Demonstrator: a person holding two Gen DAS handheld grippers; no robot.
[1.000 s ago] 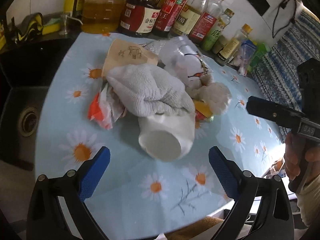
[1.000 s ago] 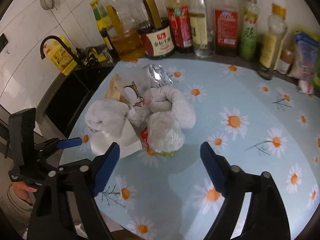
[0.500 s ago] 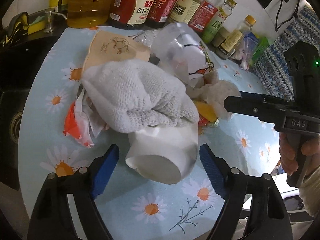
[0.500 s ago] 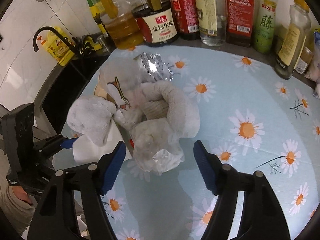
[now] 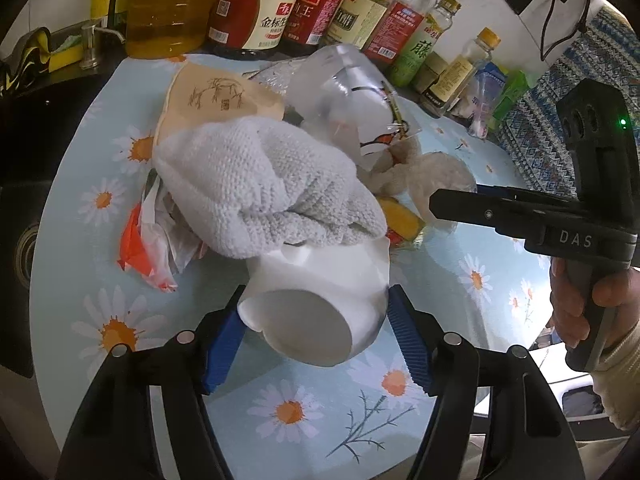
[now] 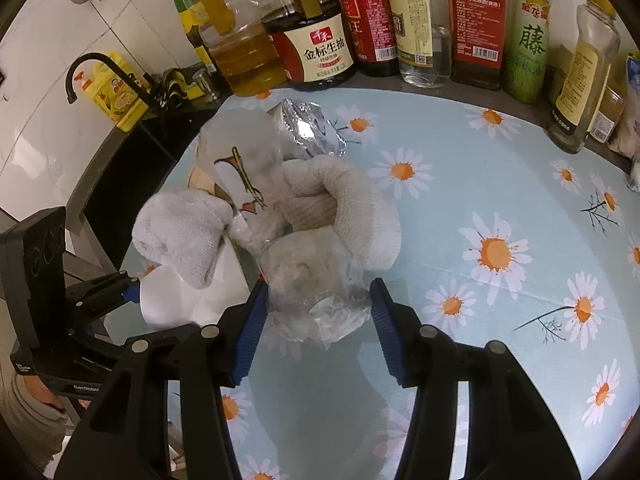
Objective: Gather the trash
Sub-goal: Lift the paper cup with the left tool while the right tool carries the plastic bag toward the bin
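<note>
A heap of trash lies on the daisy tablecloth (image 5: pixel 120 320). At its near side a white paper cup (image 5: pixel 320 280) lies tipped over. My left gripper (image 5: pixel 318 292) has its jaws closing, and both blue pads touch the cup's sides. A grey knit cloth (image 5: pixel 260 184) drapes over the cup. Behind it are a beige paper cup (image 5: pixel 216 92), a clear printed cup (image 5: pixel 352 96) and a red-white wrapper (image 5: pixel 148 240). My right gripper (image 6: pixel 318 282) straddles a crumpled clear bag (image 6: pixel 312 280). Its jaws are closing, with the right pad just off the bag.
Sauce and oil bottles (image 6: pixel 316 36) line the back edge. A black sink (image 5: pixel 24 240) with a faucet (image 6: pixel 88 68) lies left of the table. Crumpled foil (image 6: pixel 304 128) and a beige towel (image 6: pixel 360 208) sit in the heap. A hand (image 5: pixel 572 300) holds the right gripper.
Both grippers have come in closer to the heap and their jaws have narrowed. The white cup now sits between the left pads and the clear bag between the right ones.
</note>
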